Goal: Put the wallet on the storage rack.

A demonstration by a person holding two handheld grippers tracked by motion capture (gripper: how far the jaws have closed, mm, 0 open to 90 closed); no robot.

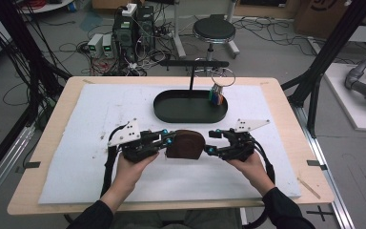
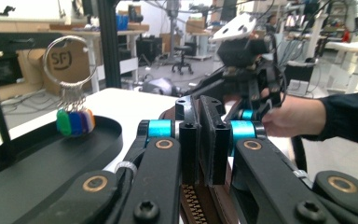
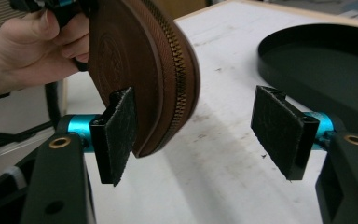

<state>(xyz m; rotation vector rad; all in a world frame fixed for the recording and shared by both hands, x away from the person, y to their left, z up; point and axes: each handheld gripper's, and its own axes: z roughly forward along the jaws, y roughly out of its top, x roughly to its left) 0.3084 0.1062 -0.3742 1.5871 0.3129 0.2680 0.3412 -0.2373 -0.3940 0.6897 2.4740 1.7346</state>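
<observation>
Leather, brown and zipped, makes up the one pouch (image 1: 186,144) here, a half-round case held up off the white mat (image 1: 86,143), just in front of the black oval tray (image 1: 190,109), which serves as the landmark. The left gripper (image 1: 167,139), on the near left of the tray, has its jaws pressed together on the pouch's edge; in its own view the two pads clamp the leather with the zipper (image 2: 193,205) running down below them. Likely it holds the case by one end so that the other end and the zip are free to be worked. The right gripper (image 1: 210,142), on the near right of the tray, stands with jaws spread; in its view the pouch (image 3: 140,70) hangs in front of one pad (image 3: 121,130), while the other pad (image 3: 279,128) is well apart from it, so nothing is pinched yet; judging by this, it is lining up for the zipper side. One ring of coloured key tags (image 1: 218,93) hangs from a stand at the tray's far right end. Count: one pouch, one tray, one key ring, two grippers, two hands.
</observation>
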